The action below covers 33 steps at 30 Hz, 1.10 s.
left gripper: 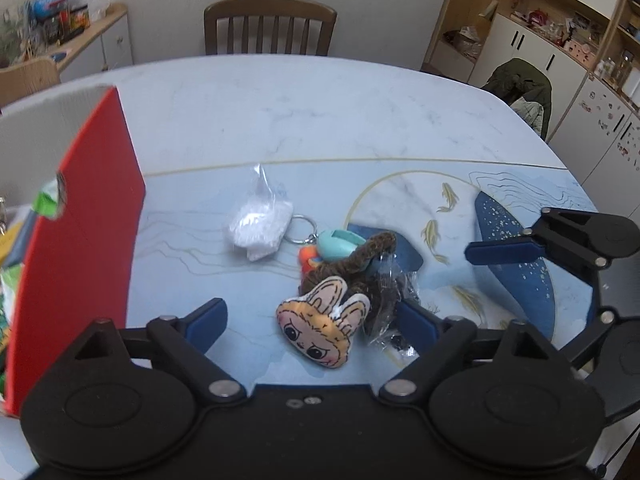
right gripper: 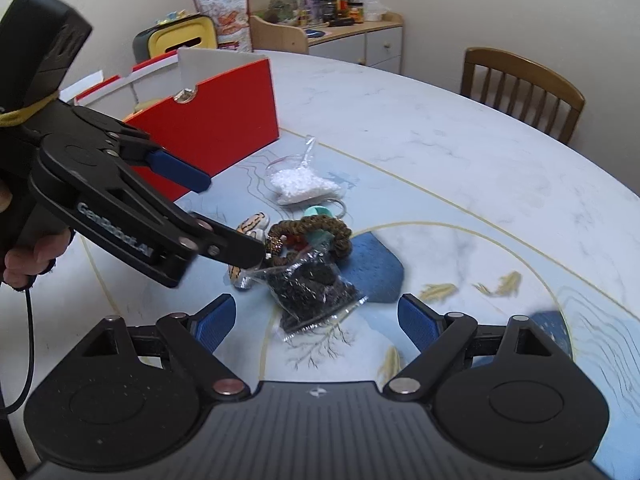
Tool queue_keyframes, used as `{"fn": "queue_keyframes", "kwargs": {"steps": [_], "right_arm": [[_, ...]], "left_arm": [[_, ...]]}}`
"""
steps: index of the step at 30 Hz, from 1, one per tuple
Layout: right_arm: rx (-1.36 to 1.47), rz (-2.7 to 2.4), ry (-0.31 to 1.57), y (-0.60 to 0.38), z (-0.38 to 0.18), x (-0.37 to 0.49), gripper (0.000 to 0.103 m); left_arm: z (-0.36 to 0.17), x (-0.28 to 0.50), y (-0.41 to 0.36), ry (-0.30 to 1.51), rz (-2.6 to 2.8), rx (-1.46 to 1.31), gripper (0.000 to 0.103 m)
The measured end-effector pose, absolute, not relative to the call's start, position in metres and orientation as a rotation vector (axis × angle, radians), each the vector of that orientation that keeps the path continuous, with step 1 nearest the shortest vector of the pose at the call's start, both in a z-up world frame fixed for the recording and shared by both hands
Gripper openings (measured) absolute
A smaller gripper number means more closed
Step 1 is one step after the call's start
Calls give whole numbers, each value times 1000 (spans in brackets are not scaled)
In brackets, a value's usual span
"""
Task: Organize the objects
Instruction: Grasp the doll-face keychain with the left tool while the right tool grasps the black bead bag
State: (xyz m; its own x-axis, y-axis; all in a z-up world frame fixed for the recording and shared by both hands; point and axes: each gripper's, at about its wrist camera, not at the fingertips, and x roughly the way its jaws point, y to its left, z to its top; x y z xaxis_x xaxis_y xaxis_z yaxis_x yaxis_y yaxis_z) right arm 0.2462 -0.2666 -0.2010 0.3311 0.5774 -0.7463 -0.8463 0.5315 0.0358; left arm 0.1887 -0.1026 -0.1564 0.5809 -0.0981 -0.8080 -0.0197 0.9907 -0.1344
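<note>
A small pile lies on the fish-patterned table mat (left gripper: 404,196). It holds a plush rabbit-face keychain (left gripper: 320,326), a brown braided cord (left gripper: 360,264), a teal piece (left gripper: 336,242) with a key ring (left gripper: 300,230), and a clear bag of black beads (right gripper: 312,288). A bag of white beads (left gripper: 260,224) lies just beyond. My left gripper (left gripper: 312,324) is open low over the plush, pads apart from it. My right gripper (right gripper: 318,322) is open, with the black bead bag just ahead between its fingers. In the left wrist view one of its blue pads (left gripper: 500,250) shows at the right.
A red-sided open box (left gripper: 80,240) with packets inside stands at the left of the pile. The marble table (left gripper: 320,120) stretches beyond. A wooden chair (left gripper: 270,28) and a jacket-draped chair (left gripper: 520,84) stand at the far edge. A cluttered sideboard (right gripper: 352,36) lines the wall.
</note>
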Motion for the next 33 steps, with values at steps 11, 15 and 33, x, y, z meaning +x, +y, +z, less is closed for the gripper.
{"fn": "queue_keyframes", "kwargs": {"steps": [11, 15, 33], "right_arm": [[-420, 997, 801, -248, -219, 257, 71], [-429, 1011, 809, -245, -223, 256, 61], [-409, 971, 788, -251, -216, 244, 25]], "left_arm": [[-170, 199, -99, 991, -75, -235, 71], [-172, 200, -97, 994, -85, -281, 62], [-161, 189, -98, 968, -90, -312, 47]]}}
